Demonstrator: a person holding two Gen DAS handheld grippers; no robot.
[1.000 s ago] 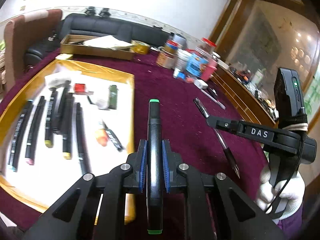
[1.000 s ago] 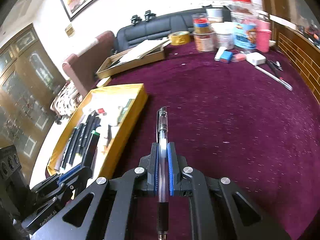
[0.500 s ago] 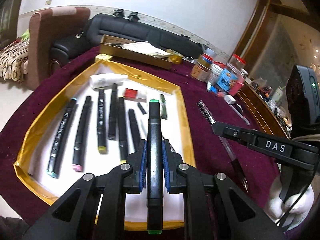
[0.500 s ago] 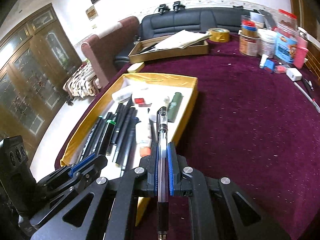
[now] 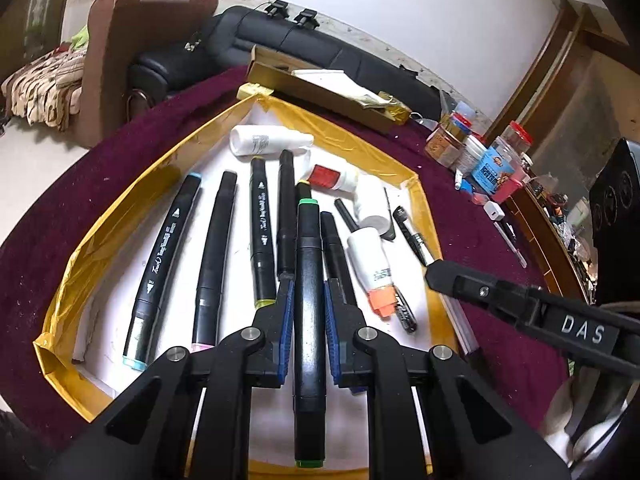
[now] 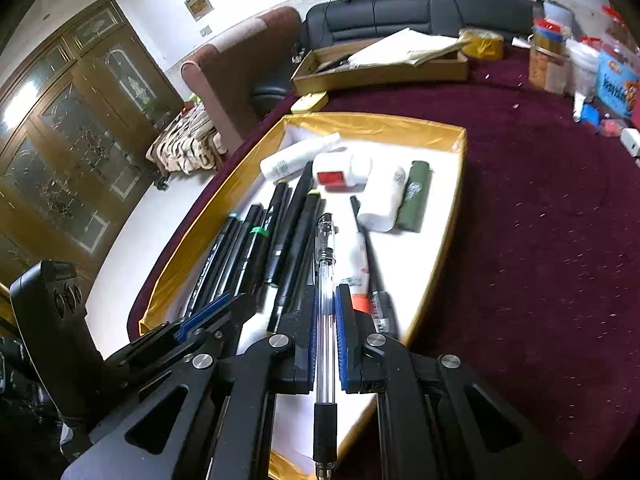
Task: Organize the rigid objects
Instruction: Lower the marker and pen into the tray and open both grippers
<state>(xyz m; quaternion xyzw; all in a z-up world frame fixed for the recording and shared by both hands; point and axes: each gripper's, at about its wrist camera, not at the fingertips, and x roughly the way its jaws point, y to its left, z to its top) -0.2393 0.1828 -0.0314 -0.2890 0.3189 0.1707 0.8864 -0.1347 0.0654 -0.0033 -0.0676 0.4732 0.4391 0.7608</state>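
My left gripper (image 5: pixel 308 308) is shut on a black marker with green end caps (image 5: pixel 308 264) and holds it over the gold-rimmed tray (image 5: pixel 120 208). In the tray lie several black markers (image 5: pixel 216 248), white bottles (image 5: pixel 264 142) and a white tube with an orange cap (image 5: pixel 370 264). My right gripper (image 6: pixel 325 312) is shut on a clear ballpoint pen (image 6: pixel 326 264) above the tray's (image 6: pixel 360 124) near right part. A green lighter (image 6: pixel 416 196) lies in the tray. The right gripper also shows at the right of the left wrist view (image 5: pixel 440 274).
The tray sits on a maroon tablecloth (image 6: pixel 540 240). A flat cardboard box with papers (image 6: pixel 380 64) stands behind it. Jars and tubs (image 5: pixel 480 156) crowd the far right, with a pen (image 5: pixel 510 236) and a white adapter (image 5: pixel 493 212) nearby.
Both grippers have moved left from over the cloth to over the tray, each still holding its pen. The tray now fills both views.
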